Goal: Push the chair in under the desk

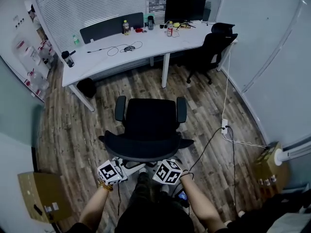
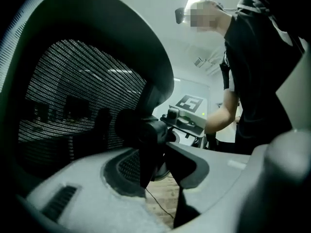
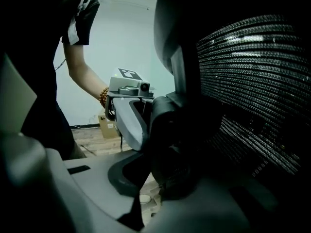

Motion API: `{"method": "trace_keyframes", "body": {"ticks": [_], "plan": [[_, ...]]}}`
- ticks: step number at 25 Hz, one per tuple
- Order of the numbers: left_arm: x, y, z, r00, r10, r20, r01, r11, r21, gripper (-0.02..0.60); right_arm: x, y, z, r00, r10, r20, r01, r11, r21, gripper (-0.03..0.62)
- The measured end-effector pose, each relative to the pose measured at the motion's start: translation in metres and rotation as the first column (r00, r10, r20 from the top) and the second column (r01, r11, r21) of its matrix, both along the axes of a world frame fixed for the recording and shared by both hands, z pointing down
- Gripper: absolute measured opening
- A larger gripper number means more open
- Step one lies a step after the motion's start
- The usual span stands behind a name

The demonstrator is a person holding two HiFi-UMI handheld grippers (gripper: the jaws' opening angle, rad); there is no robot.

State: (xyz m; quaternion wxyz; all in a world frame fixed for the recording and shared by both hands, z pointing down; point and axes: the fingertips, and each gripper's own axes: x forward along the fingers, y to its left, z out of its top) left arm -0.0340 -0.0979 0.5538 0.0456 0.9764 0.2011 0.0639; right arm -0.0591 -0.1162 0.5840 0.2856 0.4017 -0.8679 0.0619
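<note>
The push could easily run crooked: the chair (image 1: 146, 125) stands out on the wood floor, well apart from the desk (image 1: 146, 46). If its base swivels, it may drift into the white desk leg (image 1: 165, 72) straight ahead, or its armrests may catch the edge of the surface. A black cable (image 1: 208, 141) near its right side could snag underneath. The left gripper (image 1: 115, 168) and right gripper (image 1: 165, 168) each have their fingers clamped on the black bracket low on the backrest, a hold that might tilt the back rather than roll the chair. The chair is black, with a mesh back and padded seat, and faces the desk.
</note>
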Motion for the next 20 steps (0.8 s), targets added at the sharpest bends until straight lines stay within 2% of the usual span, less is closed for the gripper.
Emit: {"method": "trace_keyframes", "body": {"ticks": [3, 6, 9, 14, 20], "plan": [[0.003, 0.030, -0.004, 0.998, -0.056, -0.024, 0.056, 0.998, 0.003, 0.129, 0.002, 0.032, -0.003, 0.999, -0.046, 0.007, 0.046, 0.999, -0.004, 0.043], [0.005, 0.061, -0.005, 0.997, -0.080, -0.016, 0.080, 0.997, 0.007, 0.124, 0.003, 0.062, -0.005, 0.997, -0.082, 0.013, 0.082, 0.996, -0.017, 0.043], [-0.005, 0.095, -0.001, 0.998, -0.059, 0.008, 0.058, 0.998, 0.012, 0.109, -0.007, 0.094, -0.003, 0.994, -0.105, 0.022, 0.105, 0.994, -0.034, 0.043], [-0.012, 0.138, -0.008, 0.999, 0.042, 0.004, -0.042, 0.998, 0.035, 0.074, -0.014, 0.133, -0.007, 0.994, -0.106, 0.025, 0.106, 0.994, -0.030, 0.054], [-0.009, 0.160, -0.008, 1.000, -0.015, -0.005, 0.015, 1.000, 0.026, 0.071, -0.012, 0.156, -0.003, 0.990, -0.138, 0.040, 0.140, 0.988, -0.059, 0.057]]}}
